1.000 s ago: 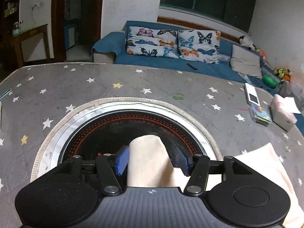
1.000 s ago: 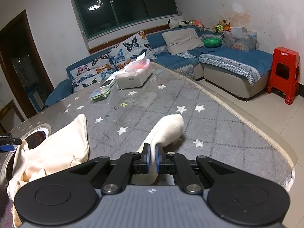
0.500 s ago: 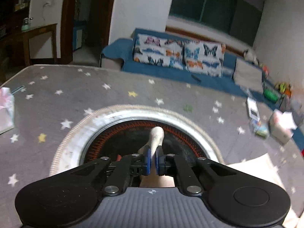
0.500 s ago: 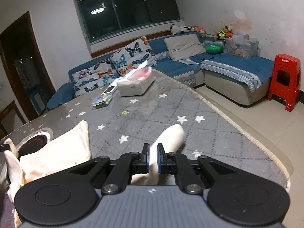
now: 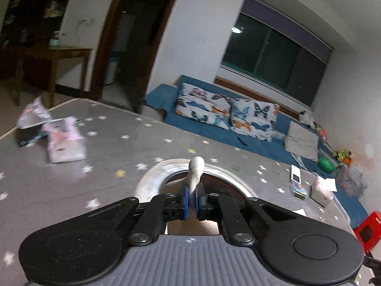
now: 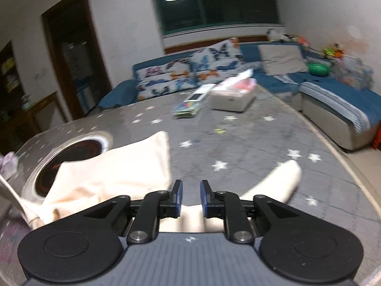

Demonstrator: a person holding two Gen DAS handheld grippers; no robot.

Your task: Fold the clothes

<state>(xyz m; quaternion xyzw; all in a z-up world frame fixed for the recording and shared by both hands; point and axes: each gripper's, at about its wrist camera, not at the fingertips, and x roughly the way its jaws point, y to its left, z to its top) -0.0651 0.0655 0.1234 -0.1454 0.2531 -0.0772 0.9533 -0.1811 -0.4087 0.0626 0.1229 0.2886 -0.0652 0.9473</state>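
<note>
A cream garment (image 6: 114,169) lies spread on the grey star-patterned table (image 6: 238,143). My left gripper (image 5: 192,200) is shut on a pinched fold of the cream garment (image 5: 195,169) and holds it lifted above the table's round inset. My right gripper (image 6: 191,196) stands open, with the cloth lying under and behind its jaws. One cream sleeve (image 6: 278,181) reaches out to the right of the right gripper.
A round black-and-red inset (image 6: 69,159) sits in the table at the left. A tissue box (image 6: 234,95), a phone and cards lie at the far side. Pink packets (image 5: 64,143) lie at the left. A blue sofa (image 5: 238,128) stands beyond, and the table's right edge (image 6: 338,152) is near.
My left gripper shut on the garment fold and lifted and tilted upward. My right gripper opened and let go of the sleeve, and its view shifted left.
</note>
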